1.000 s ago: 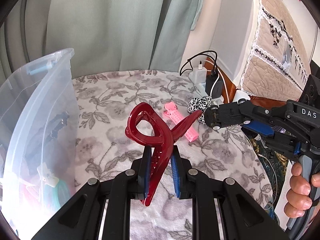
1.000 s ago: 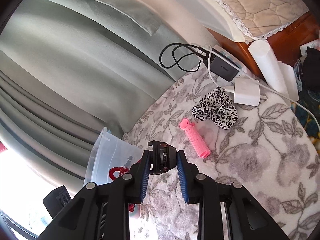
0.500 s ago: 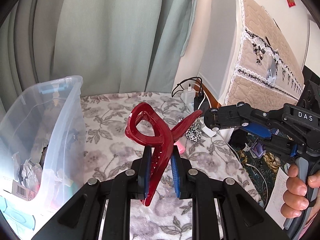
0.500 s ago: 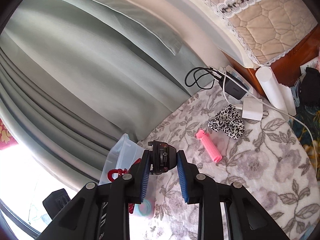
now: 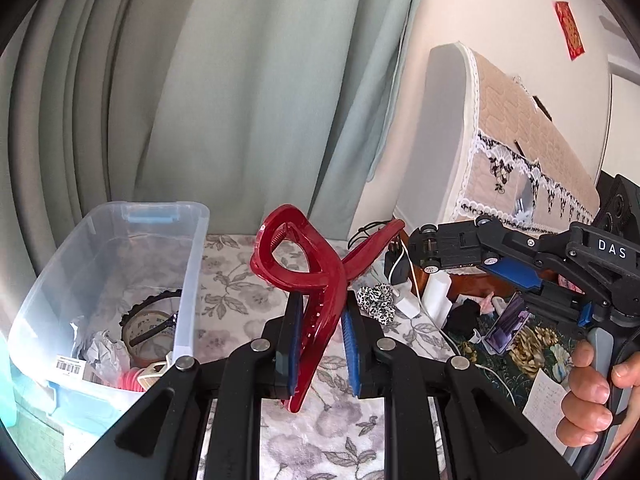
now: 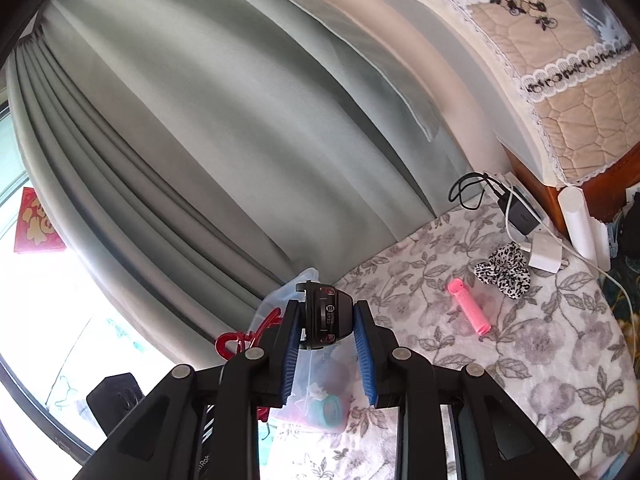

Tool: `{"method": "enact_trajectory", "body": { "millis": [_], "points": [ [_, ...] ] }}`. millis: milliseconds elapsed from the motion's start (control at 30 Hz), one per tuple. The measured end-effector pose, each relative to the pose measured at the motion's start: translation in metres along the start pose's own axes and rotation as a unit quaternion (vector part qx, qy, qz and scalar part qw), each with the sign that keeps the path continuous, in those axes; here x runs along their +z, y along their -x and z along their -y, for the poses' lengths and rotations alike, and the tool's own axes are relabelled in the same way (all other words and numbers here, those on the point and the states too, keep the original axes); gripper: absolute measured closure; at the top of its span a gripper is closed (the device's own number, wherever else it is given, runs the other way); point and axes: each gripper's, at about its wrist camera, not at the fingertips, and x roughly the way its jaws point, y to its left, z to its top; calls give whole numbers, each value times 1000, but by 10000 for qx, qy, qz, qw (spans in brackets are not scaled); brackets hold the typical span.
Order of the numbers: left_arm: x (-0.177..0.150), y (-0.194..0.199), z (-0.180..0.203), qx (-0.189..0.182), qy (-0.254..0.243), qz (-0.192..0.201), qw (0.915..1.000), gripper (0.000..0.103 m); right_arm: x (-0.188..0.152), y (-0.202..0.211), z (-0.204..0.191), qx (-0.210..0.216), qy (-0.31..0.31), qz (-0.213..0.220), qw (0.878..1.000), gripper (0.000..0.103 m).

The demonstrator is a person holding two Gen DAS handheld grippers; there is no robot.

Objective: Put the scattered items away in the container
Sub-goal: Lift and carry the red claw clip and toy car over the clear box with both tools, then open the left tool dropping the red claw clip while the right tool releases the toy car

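My left gripper [image 5: 320, 340] is shut on a dark red hair claw clip [image 5: 304, 264] and holds it high above the floral cloth, to the right of the clear plastic bin [image 5: 192, 264]. My right gripper [image 6: 326, 336] is shut on a black toy car [image 6: 326, 316], seen from the side in the left wrist view [image 5: 452, 246], also raised. The bin shows behind the right fingers [image 6: 304, 280]. A pink hair roller [image 6: 470, 312] and a leopard-print scrunchie [image 6: 504, 270] lie on the cloth; the scrunchie also shows in the left wrist view [image 5: 376, 300].
The bin holds a tape roll [image 5: 148, 332], crumpled paper and other small items. Chargers and cables [image 6: 520, 216] lie at the cloth's far edge by a white cylinder [image 6: 578, 220]. A grey-green curtain [image 5: 240, 100] hangs behind. Clutter sits on a dark floral surface [image 5: 520, 344] at right.
Both grippers have risen well above the table with their objects still held. The bin's inside has come into the left wrist view and the cloth items look smaller and farther.
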Motion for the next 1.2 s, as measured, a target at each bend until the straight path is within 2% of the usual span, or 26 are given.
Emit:
{"method": "enact_trajectory", "body": {
  "millis": [200,533,967,1200],
  "points": [
    [2,29,-25,153,212,276,9993,84,-8,-4,-37,182,328,-85,9993,74],
    [-7,57,-81,530,795,514,9941,84,-31,-39,-85,405,827,-582,9940,74],
    [-33,48,-141,860,1414,375,9855,84,-75,-113,-101,339,1116,-1557,9809,74],
    [-48,33,-161,881,1657,195,9820,84,-97,-150,-97,220,1119,-2018,9728,74]
  ]
}}
